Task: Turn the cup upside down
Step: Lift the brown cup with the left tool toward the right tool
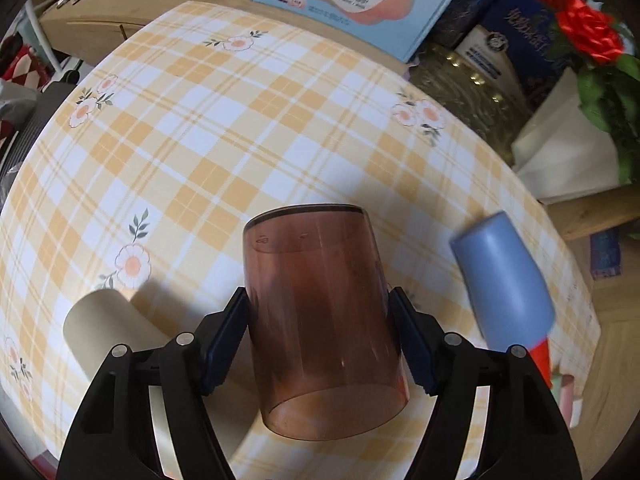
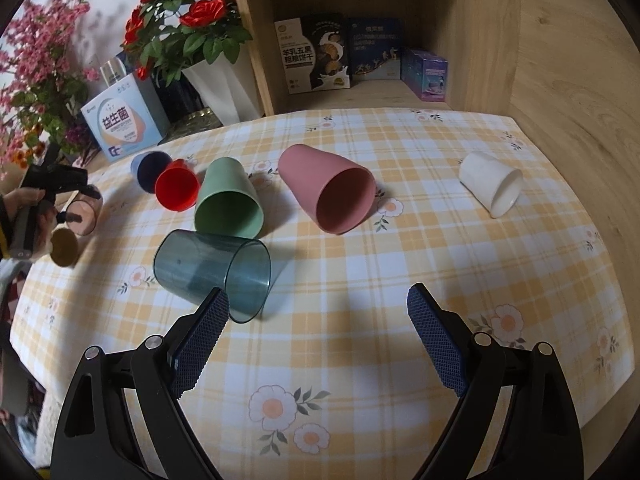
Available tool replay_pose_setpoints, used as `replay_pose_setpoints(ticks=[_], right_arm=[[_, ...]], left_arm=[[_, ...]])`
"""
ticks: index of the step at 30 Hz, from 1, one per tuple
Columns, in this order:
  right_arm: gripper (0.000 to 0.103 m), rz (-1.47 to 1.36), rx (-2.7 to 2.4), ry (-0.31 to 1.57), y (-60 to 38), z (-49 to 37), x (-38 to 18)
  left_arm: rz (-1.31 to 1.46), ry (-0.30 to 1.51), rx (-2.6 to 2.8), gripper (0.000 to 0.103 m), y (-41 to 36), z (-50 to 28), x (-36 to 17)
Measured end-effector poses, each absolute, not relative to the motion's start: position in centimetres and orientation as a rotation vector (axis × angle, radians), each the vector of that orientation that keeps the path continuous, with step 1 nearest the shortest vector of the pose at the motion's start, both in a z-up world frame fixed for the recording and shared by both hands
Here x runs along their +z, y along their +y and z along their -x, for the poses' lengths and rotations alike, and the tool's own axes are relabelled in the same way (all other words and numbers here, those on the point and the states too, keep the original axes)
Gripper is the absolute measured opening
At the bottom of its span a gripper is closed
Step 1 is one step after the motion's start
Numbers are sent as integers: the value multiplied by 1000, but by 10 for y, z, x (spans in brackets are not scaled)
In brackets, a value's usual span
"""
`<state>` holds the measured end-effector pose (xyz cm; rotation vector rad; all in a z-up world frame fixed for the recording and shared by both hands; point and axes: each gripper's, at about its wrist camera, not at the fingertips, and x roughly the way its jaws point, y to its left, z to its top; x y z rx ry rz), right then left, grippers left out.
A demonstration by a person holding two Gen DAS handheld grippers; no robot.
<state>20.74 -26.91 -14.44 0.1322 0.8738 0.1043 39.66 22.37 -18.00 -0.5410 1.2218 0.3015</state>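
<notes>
Translucent brown plastic cup, centre frame above the table, is being gripped mid-wall by the left gripper jaws; light, rigid, likely slippery. Right gripper jaws are gaping, empty.

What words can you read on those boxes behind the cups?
"益生菌" on the light blue box beside the roses.
"羊乳五黑粗粮饼干" on the biscuit box in the shelf.
Small print on the dark blue box, the purple box and the navy boxes: too small or blurred.
Cups: none.
</notes>
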Motion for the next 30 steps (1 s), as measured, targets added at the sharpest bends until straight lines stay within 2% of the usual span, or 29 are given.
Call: replay_pose_setpoints(ticks=[8, 16, 22, 30], right_arm=[[88, -191, 79, 829, -286, -191, -130], [88, -237, -4, 779, -323, -168, -121], [88, -285, -67, 776, -358, -155, -121], [88, -289, -135, 795, -398, -137, -128]], left_arm=[[506, 1186, 188, 68, 180, -339, -137], [434, 1184, -75, 68, 66, -257, -113], [456, 1218, -299, 68, -38, -225, -124], [404, 1272, -418, 68, -149, -233, -157]])
